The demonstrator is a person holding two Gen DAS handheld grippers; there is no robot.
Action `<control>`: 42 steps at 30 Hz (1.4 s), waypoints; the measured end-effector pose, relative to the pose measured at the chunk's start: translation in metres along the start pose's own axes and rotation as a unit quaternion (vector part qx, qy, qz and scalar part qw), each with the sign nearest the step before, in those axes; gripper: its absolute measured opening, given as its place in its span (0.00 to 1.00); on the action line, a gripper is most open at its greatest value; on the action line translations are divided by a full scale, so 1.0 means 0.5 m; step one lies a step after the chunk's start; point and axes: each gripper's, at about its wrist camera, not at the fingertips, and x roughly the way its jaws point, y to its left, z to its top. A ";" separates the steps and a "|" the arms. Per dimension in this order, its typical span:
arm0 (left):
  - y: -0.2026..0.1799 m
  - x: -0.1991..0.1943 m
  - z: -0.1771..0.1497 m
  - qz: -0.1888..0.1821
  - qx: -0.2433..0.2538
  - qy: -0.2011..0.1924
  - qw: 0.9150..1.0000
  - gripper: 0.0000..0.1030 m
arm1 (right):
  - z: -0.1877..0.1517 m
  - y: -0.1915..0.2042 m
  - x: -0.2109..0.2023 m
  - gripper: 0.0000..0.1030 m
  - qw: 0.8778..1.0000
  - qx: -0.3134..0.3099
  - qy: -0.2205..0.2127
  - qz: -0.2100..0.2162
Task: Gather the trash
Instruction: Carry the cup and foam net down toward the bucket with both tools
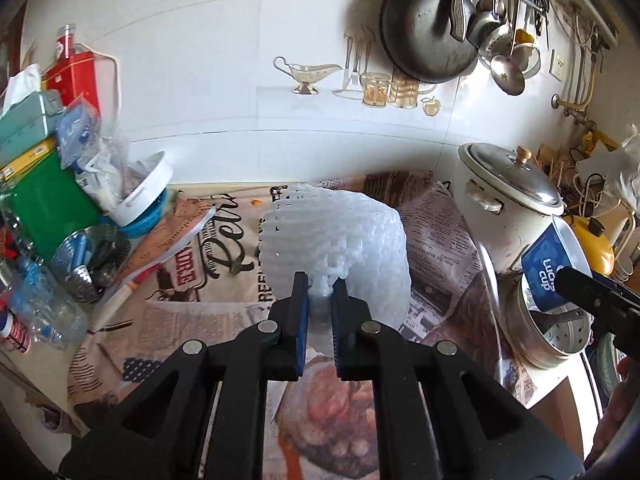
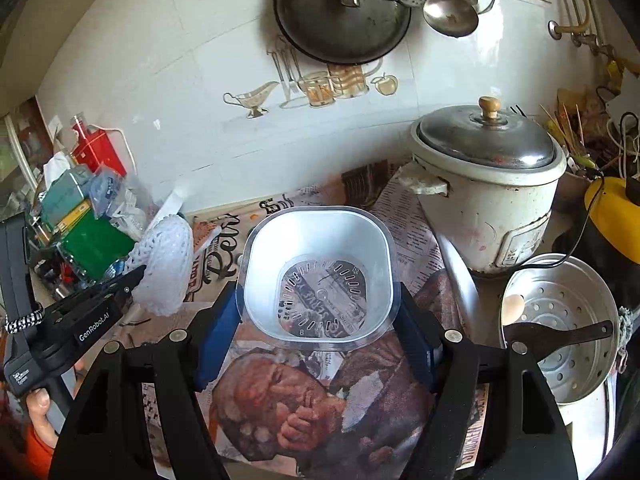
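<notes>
My left gripper (image 1: 320, 286) is shut on a white foam fruit net (image 1: 340, 240) and holds it above the newspaper-covered counter (image 1: 224, 312). The net also shows in the right wrist view (image 2: 168, 264), pinched by the left gripper (image 2: 138, 276). My right gripper (image 2: 320, 312) is shut on a white plastic cup (image 2: 320, 264), gripped by its sides with the open mouth facing the camera. In the left wrist view the cup (image 1: 552, 268) appears at the right with its blue label, held by the right gripper (image 1: 576, 284).
A white rice cooker (image 2: 488, 192) stands at the back right. A metal steamer pot (image 2: 568, 320) with an egg sits to the right. A pile of boxes, bottles and wrappers (image 1: 52, 184) fills the left. A wok (image 1: 424, 28) and ladles hang on the tiled wall.
</notes>
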 end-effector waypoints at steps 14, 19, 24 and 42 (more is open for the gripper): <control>0.168 -0.236 -0.223 -0.037 0.014 0.002 0.999 0.09 | -0.218 0.224 -0.128 0.68 1.000 0.019 -0.010 -0.023; 0.209 -0.303 -0.296 -0.044 0.024 0.011 0.999 0.09 | -0.292 0.286 -0.177 0.68 0.999 0.024 -0.005 -0.031; 0.231 -0.325 -0.345 -0.050 0.015 0.043 0.998 0.09 | -0.332 0.316 -0.202 0.68 0.999 0.032 0.015 -0.033; 0.143 -0.154 -0.578 -0.045 -0.022 0.159 0.986 0.09 | -0.536 0.190 -0.071 0.69 0.988 0.041 0.143 -0.047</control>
